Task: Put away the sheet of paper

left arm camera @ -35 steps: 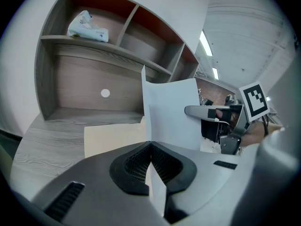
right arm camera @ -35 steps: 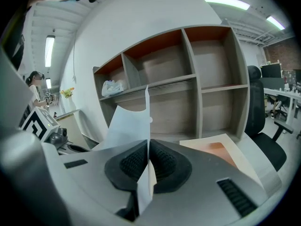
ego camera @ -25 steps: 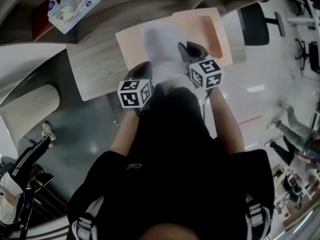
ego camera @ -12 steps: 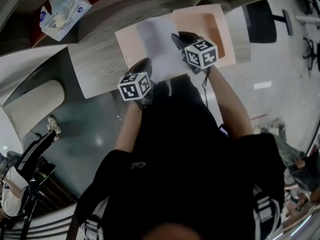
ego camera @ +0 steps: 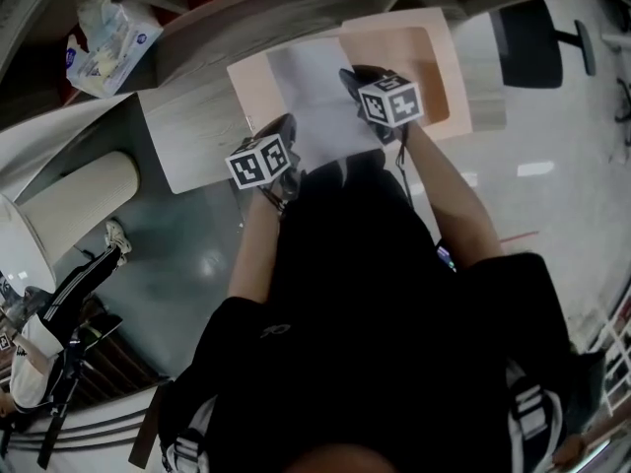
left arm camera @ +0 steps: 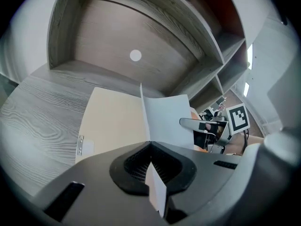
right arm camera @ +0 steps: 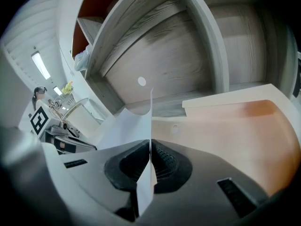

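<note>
Both claws are clamped on the sheet of paper (ego camera: 314, 87). The left claw (ego camera: 287, 124) pinches its near left edge and the right claw (ego camera: 348, 73) its right edge, each with the jaws drawn tight together and only the thin sheet between them. In both gripper views the paper runs edge-on out of the closed jaws and curves away toward the other claw.

The sheet hangs over an open peach folder (ego camera: 446, 42) that lies flat on the wooden counter (ego camera: 192, 131). It covers most of the left half and reaches the fold in the middle. Whether its far edge already rests on the folder I cannot tell.

I judge the task about midway. The paper is picked up and brought to the folder, but it is not yet laid in or let go, and the folder is not closed.

The right half of the folder is a shallow recess with a raised rim (the right gripper view shows the rim plainly), and nothing lies in it. What shows of the left half is bare apart from a small tab at its outer edge. The shelf (left arm camera: 117, 36) compartment behind the counter looks empty, and a crumpled plastic packet (ego camera: 102, 37) sits further along to the left.
</note>
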Action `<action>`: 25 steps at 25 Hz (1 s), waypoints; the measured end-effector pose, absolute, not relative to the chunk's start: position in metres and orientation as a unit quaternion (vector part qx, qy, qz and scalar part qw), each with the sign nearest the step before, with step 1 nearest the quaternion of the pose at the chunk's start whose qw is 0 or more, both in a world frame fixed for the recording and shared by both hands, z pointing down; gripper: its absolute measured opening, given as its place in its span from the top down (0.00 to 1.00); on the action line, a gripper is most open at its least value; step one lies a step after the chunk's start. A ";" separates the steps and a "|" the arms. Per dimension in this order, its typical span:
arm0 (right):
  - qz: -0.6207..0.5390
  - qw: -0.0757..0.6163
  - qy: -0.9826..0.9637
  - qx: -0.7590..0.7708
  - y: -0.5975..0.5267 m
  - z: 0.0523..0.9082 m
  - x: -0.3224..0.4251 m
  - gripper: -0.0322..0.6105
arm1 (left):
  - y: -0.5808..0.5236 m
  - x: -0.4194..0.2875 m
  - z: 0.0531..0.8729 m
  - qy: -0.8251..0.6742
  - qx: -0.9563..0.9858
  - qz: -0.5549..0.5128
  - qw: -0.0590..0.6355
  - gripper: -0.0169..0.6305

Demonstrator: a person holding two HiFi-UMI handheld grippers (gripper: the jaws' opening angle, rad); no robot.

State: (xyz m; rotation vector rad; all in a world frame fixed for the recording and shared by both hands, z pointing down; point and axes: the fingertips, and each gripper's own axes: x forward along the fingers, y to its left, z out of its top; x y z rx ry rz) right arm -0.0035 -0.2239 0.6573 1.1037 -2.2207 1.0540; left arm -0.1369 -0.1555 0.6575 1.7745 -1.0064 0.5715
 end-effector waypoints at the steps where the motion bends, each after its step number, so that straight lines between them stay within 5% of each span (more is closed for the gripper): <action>1: 0.385 0.225 -0.801 0.400 -0.223 0.662 -0.002 0.92 | -0.156 -0.136 0.658 -0.415 0.729 0.238 0.489 0.90; 25: 0.436 0.275 -0.764 0.388 -0.227 0.710 0.007 0.92 | -0.157 -0.127 0.678 -0.450 0.689 0.232 0.519 0.90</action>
